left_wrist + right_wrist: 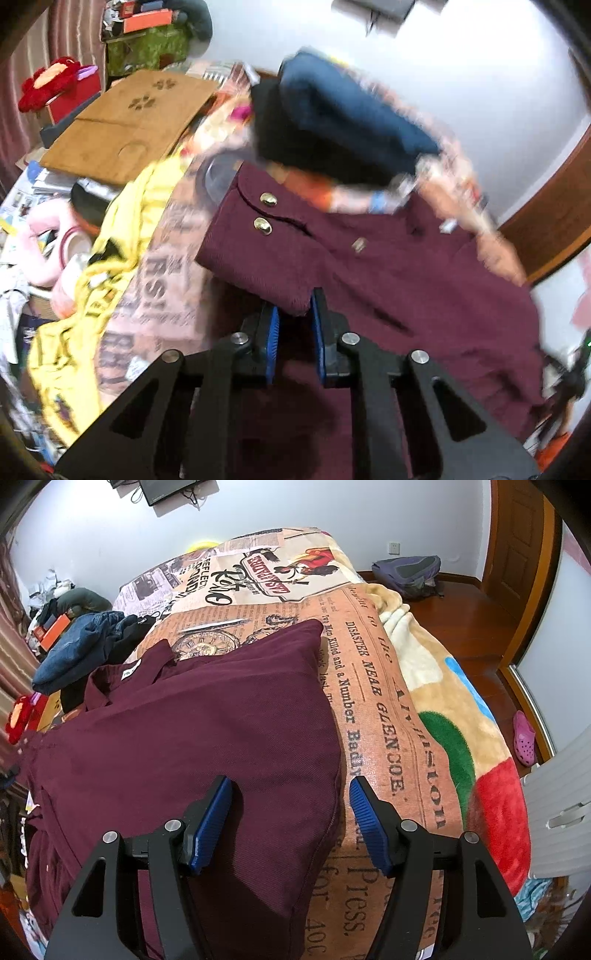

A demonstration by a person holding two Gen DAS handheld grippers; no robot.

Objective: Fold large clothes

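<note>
A large maroon jacket (406,277) with gold buttons (268,199) lies spread on the bed, one part folded over. In the blurred left wrist view my left gripper (295,314) is shut on a corner of the folded maroon cloth, which sits pinched between the blue pads (272,332). In the right wrist view the jacket (184,738) fills the left half, with a white collar label at its far end. My right gripper (291,786) stands open just above the jacket's right edge. Its left pad (212,823) is over the cloth, its right pad over the bedspread, and neither presses on anything.
A newspaper-print bedspread (369,683) covers the bed. A pile of jeans and dark clothes (332,122) sits beyond the jacket. A yellow garment (110,240) and cardboard (122,125) lie at the left. On the wooden floor are a backpack (406,572) and a pink shoe (524,738).
</note>
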